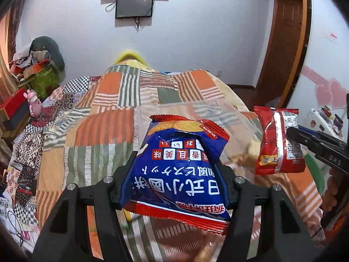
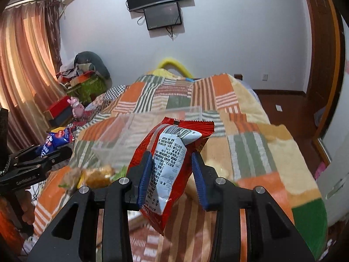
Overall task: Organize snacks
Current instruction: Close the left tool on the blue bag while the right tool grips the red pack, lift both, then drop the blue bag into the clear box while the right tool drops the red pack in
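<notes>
Blue snack bag [image 1: 174, 168] reads 日式小圆饼; red packet [image 2: 172, 166] shows barcode.

The blue foil snack bag [image 1: 176, 170] hangs above the patchwork striped quilt [image 1: 104, 113], left of the red foil snack packet [image 2: 172, 168]. A clear plastic box [image 2: 139, 131] sits on the quilt behind them.

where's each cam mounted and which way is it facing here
Left wrist: sits on the left gripper, looking along its fingers at the blue snack bag they clamp, patchwork bedspread beyond; the right gripper shows at the right edge.
Right wrist: sits on the right gripper, looking at its red snack bag and a clear box; the left gripper shows at the left edge.
Shared: bed, wall screens, both bags.
</notes>
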The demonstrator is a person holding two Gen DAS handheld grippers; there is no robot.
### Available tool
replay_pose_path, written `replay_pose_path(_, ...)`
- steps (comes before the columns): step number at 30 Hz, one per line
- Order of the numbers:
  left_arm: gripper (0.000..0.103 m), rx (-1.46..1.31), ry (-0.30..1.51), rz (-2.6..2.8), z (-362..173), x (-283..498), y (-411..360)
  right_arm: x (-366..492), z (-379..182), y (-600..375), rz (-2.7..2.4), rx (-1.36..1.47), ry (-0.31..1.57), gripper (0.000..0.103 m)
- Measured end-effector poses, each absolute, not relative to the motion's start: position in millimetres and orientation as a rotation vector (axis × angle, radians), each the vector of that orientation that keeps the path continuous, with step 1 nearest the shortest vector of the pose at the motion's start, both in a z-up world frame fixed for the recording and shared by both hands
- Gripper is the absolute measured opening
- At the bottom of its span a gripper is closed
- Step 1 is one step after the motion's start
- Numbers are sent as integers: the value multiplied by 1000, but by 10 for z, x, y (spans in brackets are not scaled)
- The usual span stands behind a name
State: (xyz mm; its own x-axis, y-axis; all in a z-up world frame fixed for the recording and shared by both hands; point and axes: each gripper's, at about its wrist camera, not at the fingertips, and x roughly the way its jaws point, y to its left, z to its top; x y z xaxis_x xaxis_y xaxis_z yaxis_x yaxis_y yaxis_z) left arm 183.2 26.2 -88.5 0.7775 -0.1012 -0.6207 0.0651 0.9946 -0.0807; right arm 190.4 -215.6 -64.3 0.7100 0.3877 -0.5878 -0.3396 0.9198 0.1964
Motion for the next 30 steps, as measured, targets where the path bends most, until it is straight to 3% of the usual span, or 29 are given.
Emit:
replay_pose_path(10, 61, -46, 670, -55, -917, 2474, 281, 2363, -696, -2057, 388, 101, 664, 34)
replay_pose_path(28, 61, -16, 830, -25, -1498, 3422, 216, 2993, -1051, -1744, 416, 45, 775, 34)
replay_pose_path(30, 62, 10, 822, -24, -1506, 3427, 180, 3031, -1097, -1718, 435, 36, 796, 14)
